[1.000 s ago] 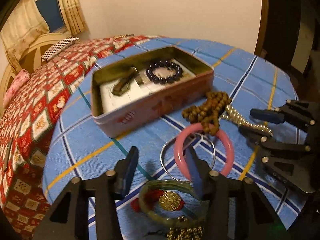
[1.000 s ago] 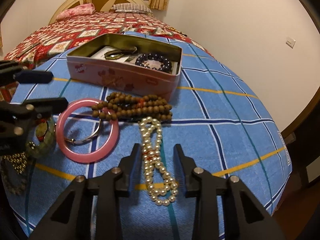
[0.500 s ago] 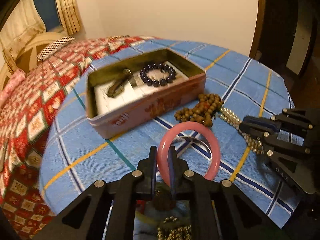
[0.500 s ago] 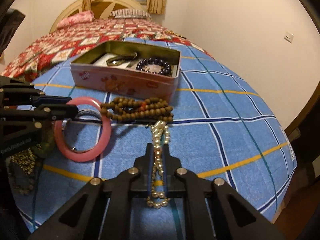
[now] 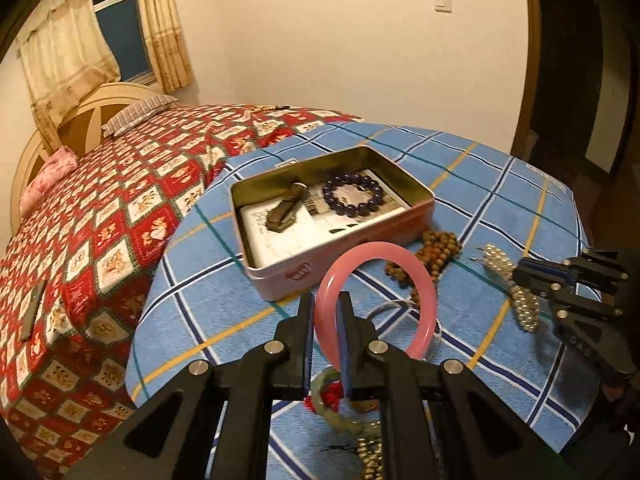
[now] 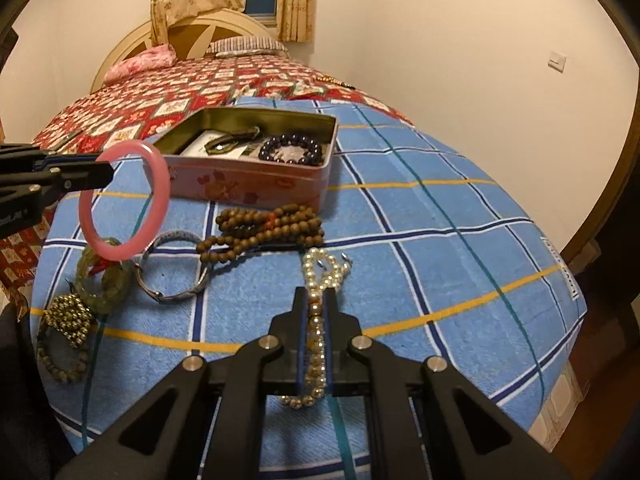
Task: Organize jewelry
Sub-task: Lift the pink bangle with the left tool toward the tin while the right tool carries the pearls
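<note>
My left gripper (image 5: 325, 304) is shut on a pink bangle (image 5: 424, 276), which stands upright off the blue checked cloth; the same pink bangle (image 6: 160, 184) shows at the left of the right wrist view. My right gripper (image 6: 316, 300) is shut on a pearl strand (image 6: 324, 270), whose ends trail onto the cloth. Behind them, an open pink tin (image 5: 416, 216) holds a dark bead bracelet (image 5: 352, 194) and a bronze clip (image 5: 286, 208). A brown wooden bead string (image 6: 264, 228) lies in front of the tin (image 6: 240, 184).
On the cloth lie a silver bangle (image 6: 172, 272), a green jade bangle (image 6: 108, 280) with a red tassel, and a gold bead bracelet (image 6: 68, 316). A red patterned bed (image 5: 100, 216) stretches behind the table. A dark doorway (image 5: 576, 60) is at the right.
Both grippers closed, the left on the pink bangle and the right on the pearl strand. The left one then lifted the bangle off the cloth so it stands upright.
</note>
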A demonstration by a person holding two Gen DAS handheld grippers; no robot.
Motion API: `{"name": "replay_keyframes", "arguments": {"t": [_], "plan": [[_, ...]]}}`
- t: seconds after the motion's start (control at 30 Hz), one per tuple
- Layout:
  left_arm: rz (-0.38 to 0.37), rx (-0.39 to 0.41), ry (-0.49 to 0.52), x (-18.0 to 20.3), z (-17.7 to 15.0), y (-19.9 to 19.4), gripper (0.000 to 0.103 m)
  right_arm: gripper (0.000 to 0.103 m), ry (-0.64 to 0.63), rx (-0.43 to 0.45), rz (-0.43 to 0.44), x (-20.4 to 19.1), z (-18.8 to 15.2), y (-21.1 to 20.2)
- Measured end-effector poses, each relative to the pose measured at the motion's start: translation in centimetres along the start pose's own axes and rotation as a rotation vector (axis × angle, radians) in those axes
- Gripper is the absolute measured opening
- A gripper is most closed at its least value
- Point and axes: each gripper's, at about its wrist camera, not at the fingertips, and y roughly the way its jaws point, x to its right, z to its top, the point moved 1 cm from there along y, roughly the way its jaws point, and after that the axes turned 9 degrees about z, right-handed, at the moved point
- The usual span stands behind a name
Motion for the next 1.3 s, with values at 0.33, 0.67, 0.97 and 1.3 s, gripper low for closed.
{"name": "replay_keyframes", "arguments": {"t": [0.33, 0.67, 0.97, 1.3], "plan": [[0.049, 0.013, -0.012, -1.3, 0.1, -0.5, 0.01, 0.008, -0.021, 0.043, -0.009, -0.8, 0.8, -1.7], [0.058, 0.012, -0.019, -1.6, 0.5, -0.3, 0.01, 0.008, -0.044, 0.069, -0.007, -1.4, 2.1, -1.9], [0.075, 0.021, -0.026, -2.4, 1.1, 0.0, 0.01, 0.008, -0.071, 0.078, -0.001, -2.0, 3.0, -1.3], [0.084, 0.031, -0.026, -2.9, 1.9, 0.3, 0.01, 0.008, -0.103, 0.089, -0.004, -2.6, 4.2, -1.0]]}}
